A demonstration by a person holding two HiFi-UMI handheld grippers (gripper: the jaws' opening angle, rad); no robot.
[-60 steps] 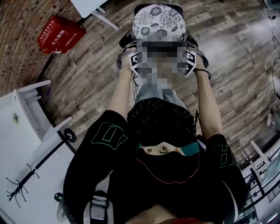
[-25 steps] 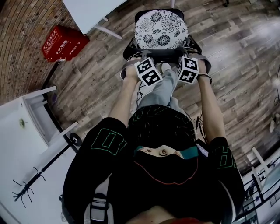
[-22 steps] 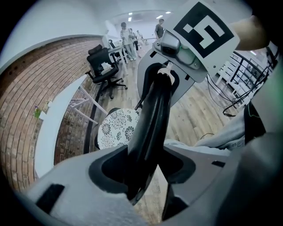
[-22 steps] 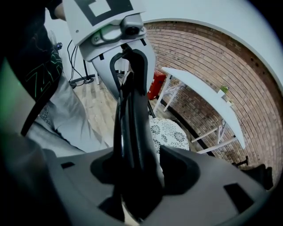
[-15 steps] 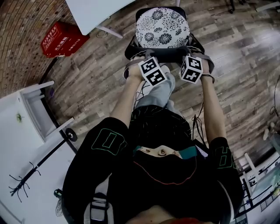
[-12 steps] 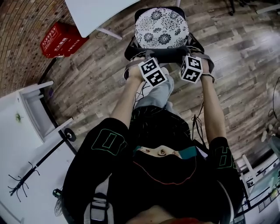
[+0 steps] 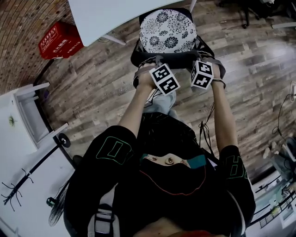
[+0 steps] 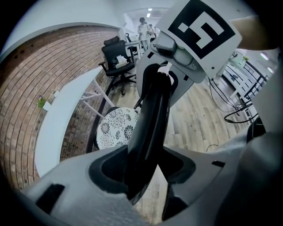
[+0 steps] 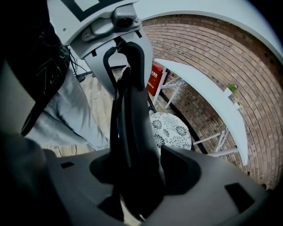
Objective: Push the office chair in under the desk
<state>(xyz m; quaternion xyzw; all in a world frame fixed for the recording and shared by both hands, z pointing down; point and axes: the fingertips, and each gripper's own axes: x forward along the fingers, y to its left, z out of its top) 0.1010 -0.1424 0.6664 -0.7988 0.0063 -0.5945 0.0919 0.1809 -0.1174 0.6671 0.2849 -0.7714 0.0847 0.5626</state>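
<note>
The office chair has a floral seat (image 7: 167, 31) and a black backrest (image 7: 178, 58), and stands at the edge of the white desk (image 7: 111, 14). The seat's far rim meets the desk's edge. My left gripper (image 7: 156, 65) and right gripper (image 7: 203, 60) sit side by side on the top of the backrest, with their marker cubes facing up. In the left gripper view the black backrest bar (image 8: 148, 128) runs between the jaws of the left gripper (image 8: 146, 176). In the right gripper view the same bar (image 9: 130, 123) fills the gap of the right gripper (image 9: 132, 176).
A red box (image 7: 60, 39) lies on the wood floor left of the desk, by the brick wall. White furniture (image 7: 14, 134) and a black stand (image 7: 27, 176) are at the left. Cables (image 7: 282, 106) trail at the right. Another black office chair (image 8: 117, 59) stands farther off.
The chair has rolled forward toward the desk with both grippers on its backrest. The desk's edge now reaches the seat's far rim.
</note>
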